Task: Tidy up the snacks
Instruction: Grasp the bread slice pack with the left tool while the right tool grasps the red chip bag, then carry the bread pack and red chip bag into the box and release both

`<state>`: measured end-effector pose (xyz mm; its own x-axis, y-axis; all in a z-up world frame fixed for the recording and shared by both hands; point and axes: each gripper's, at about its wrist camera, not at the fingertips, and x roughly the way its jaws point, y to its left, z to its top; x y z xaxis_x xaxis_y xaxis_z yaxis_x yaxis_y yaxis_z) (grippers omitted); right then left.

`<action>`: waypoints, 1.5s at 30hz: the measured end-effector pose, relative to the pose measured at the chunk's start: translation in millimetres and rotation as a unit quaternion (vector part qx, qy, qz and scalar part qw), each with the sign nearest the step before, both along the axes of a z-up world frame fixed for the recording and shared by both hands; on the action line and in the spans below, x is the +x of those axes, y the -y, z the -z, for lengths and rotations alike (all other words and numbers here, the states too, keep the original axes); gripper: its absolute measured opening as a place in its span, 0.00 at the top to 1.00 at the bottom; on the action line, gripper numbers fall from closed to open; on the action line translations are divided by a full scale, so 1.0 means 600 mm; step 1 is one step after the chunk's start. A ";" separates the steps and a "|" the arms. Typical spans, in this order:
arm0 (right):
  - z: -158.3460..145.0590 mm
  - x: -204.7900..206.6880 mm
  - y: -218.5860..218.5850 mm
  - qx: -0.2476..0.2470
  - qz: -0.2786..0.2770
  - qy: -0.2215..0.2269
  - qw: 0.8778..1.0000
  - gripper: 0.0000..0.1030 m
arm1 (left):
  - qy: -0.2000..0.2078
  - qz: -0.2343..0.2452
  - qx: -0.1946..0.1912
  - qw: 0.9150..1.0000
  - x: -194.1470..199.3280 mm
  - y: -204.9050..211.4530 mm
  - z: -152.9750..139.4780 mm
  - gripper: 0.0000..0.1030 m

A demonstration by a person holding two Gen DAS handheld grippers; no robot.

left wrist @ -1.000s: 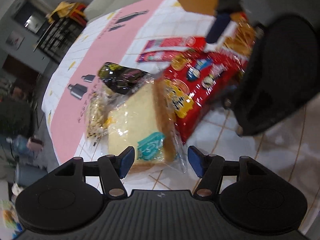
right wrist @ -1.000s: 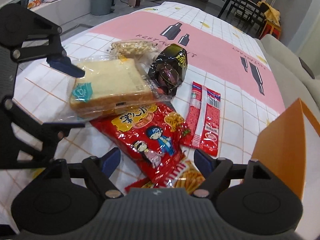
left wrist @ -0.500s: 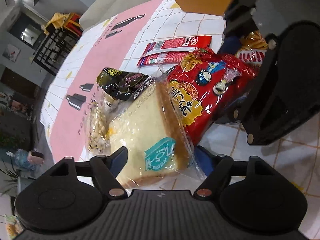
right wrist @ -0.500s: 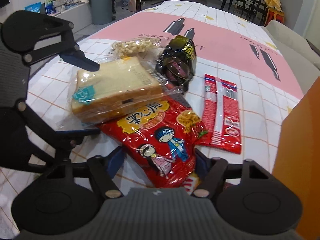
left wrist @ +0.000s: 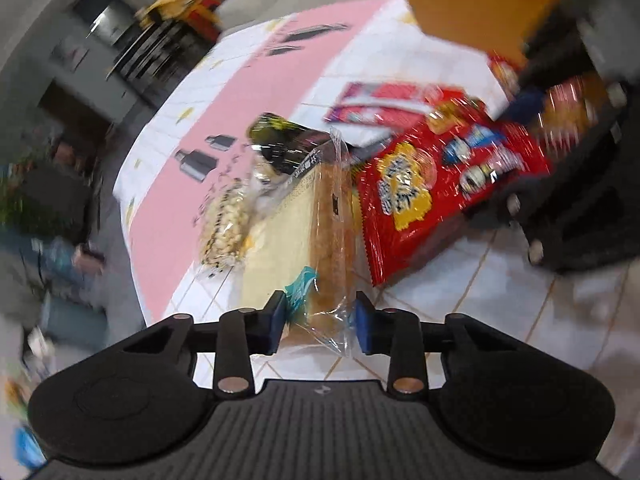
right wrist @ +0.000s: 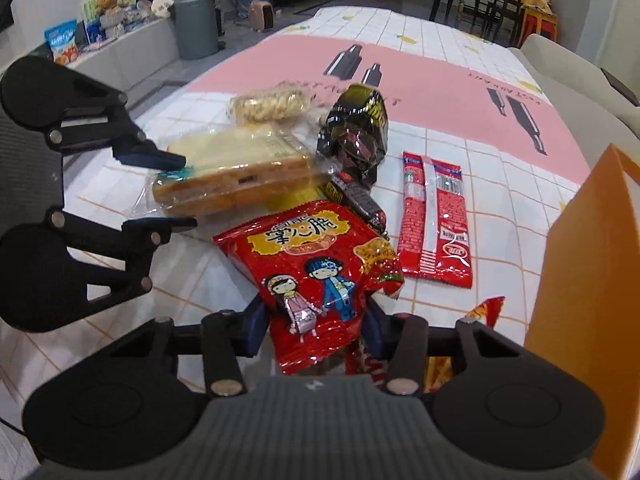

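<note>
A clear-wrapped bread pack (left wrist: 304, 232) with a teal label sits between the blue pads of my left gripper (left wrist: 320, 320). The jaws are closing and both pads press on the wrap. From the right wrist view, the left gripper (right wrist: 180, 190) has one finger on top of the bread pack (right wrist: 236, 172) and one below. My right gripper (right wrist: 314, 328) is closing on the near end of a red snack bag (right wrist: 308, 264) printed with cartoon figures. The bag is pinched narrow between the pads. The same red snack bag (left wrist: 432, 184) lies right of the bread.
On the pink and white tablecloth (right wrist: 440, 80) lie a peanut pack (right wrist: 272, 102), a dark candy bag (right wrist: 356, 136), a dark sausage (right wrist: 360, 200) and red stick packs (right wrist: 434, 216). An orange box (right wrist: 592, 280) stands at the right. Another snack bag (right wrist: 484, 308) lies under the right gripper.
Both pairs of jaws have narrowed from wide apart. The left one has closed onto the bread pack, which now shows edge-on. The right one has closed onto the red snack bag.
</note>
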<state>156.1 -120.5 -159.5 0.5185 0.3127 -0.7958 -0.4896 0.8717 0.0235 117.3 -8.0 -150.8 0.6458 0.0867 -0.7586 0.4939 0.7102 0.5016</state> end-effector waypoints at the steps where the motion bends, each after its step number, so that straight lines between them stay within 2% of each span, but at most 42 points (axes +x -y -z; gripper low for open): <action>1: -0.006 -0.004 0.002 0.004 0.003 0.004 1.000 0.55 | -0.003 -0.016 -0.018 1.000 -0.001 -0.004 -0.012 0.64; 5: -0.034 -0.021 0.013 0.019 0.019 0.012 1.000 0.55 | -0.019 -0.069 -0.074 0.995 -0.002 -0.015 -0.055 0.68; 8: -0.052 -0.034 0.021 0.022 0.031 0.013 0.999 0.55 | -0.027 -0.103 -0.114 0.988 -0.008 -0.022 -0.085 0.70; 10: -0.063 -0.048 0.028 0.022 0.037 0.020 0.999 0.55 | -0.037 -0.122 -0.154 0.980 -0.016 -0.030 -0.104 0.71; 15: -0.091 -0.084 0.046 0.028 0.047 0.030 0.998 0.55 | -0.066 -0.169 -0.247 0.952 -0.041 -0.052 -0.135 0.73; 17: -0.100 -0.098 0.053 0.028 0.050 0.033 0.998 0.55 | -0.069 -0.176 -0.265 0.946 -0.052 -0.053 -0.144 0.74; 25: -0.130 -0.139 0.077 0.041 0.062 0.035 0.997 0.55 | -0.075 -0.169 -0.318 0.930 -0.071 -0.036 -0.185 0.76; 30: -0.146 -0.149 0.094 0.045 0.075 0.038 0.995 0.55 | -0.068 -0.159 -0.326 0.930 -0.070 -0.017 -0.205 0.79; 35: -0.154 -0.150 0.114 0.054 0.091 0.030 0.994 0.55 | -0.076 -0.154 -0.303 0.937 -0.064 0.002 -0.196 0.80; 39: -0.134 -0.155 0.109 0.057 0.092 0.005 0.994 0.55 | -0.082 -0.162 -0.284 0.941 -0.071 -0.003 -0.176 0.79; 41: -0.123 -0.161 0.100 0.053 0.086 0.004 0.995 0.55 | -0.081 -0.165 -0.286 0.940 -0.075 -0.012 -0.177 0.78; 45: -0.109 -0.158 0.083 0.048 0.076 -0.001 0.996 0.55 | -0.099 -0.175 -0.269 0.942 -0.072 -0.023 -0.170 0.72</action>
<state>61.3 -170.3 -94.3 0.5637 0.3056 -0.7673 -0.3524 0.9292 0.1112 74.2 5.6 -48.7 0.4913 -0.1641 -0.8554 0.2286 0.9720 -0.0552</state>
